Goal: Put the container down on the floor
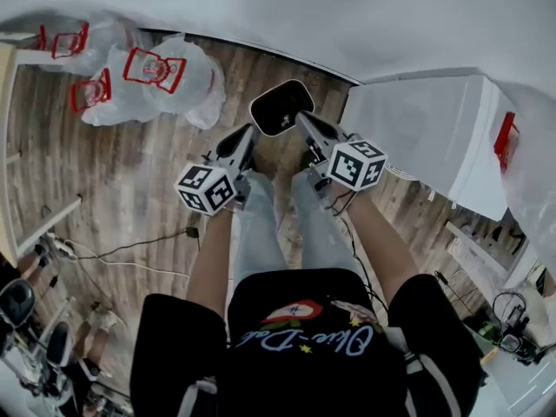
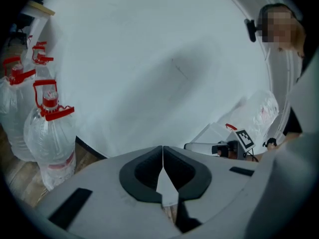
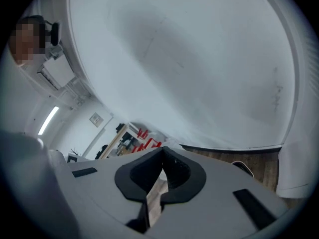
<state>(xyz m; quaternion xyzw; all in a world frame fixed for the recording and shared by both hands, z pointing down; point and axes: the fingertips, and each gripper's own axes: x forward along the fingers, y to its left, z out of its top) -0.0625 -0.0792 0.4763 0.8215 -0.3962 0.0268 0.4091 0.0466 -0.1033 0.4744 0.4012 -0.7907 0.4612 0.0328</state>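
A dark, rounded container (image 1: pixel 281 107) with a pale rim sits on the wooden floor near the white wall. In the head view it shows between the tips of my two grippers, and neither touches it. My left gripper (image 1: pixel 247 135) is to its left and shut with nothing in it. In the left gripper view the black pads (image 2: pixel 149 171) meet along one line. My right gripper (image 1: pixel 305 121) is to its right, also shut and empty. In the right gripper view its pads (image 3: pixel 177 173) touch, and an edge of the container (image 3: pixel 242 168) peeks out past the jaw.
Several large clear water bottles (image 1: pixel 148 81) with red handles stand on the floor at the back left, and also show in the left gripper view as bottles (image 2: pixel 50 138). A white cabinet (image 1: pixel 434 129) stands at the right. Cables (image 1: pixel 130 250) lie on the floor at the left.
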